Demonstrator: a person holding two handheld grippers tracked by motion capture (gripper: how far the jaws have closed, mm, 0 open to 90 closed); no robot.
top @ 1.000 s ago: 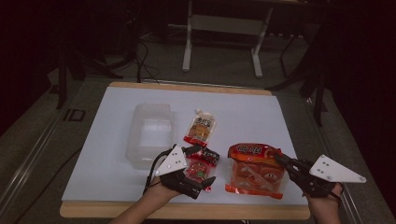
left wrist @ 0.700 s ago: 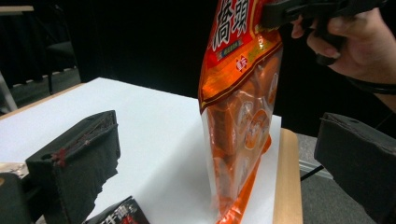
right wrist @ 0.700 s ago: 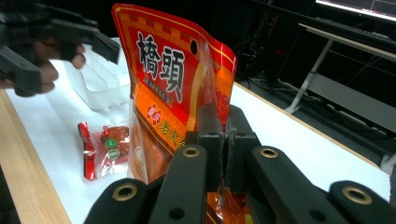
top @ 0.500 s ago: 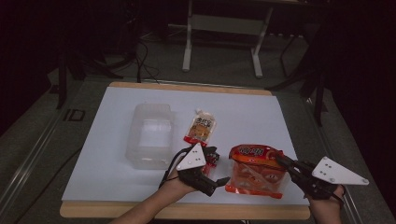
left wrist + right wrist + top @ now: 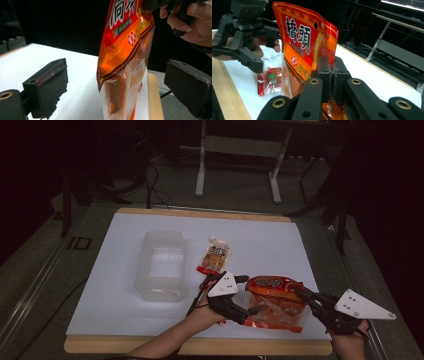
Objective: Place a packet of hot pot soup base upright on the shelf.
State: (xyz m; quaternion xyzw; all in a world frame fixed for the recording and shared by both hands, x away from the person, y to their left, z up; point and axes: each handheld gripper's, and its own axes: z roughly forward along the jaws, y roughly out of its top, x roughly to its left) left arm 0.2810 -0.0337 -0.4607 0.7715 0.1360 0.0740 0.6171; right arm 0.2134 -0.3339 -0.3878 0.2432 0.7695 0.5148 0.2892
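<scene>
The orange snack bag (image 5: 274, 301) sits at the counter's (image 5: 125, 320) near right corner, close to the wooden front edge, with open white surface behind it. The right claw (image 5: 300, 292) is clamped on the bag's right edge. The left claw (image 5: 248, 295) brackets the bag's left end, jaws wide and just starting to close, pads not touching it. A second ago that claw was over the small red packet (image 5: 271, 79), further left; it has since slid right. Its hand (image 5: 207, 312) lies low, forearm angling in from the front edge. Behind stand a pouch (image 5: 215, 257) and a clear tub (image 5: 160, 265).
</scene>
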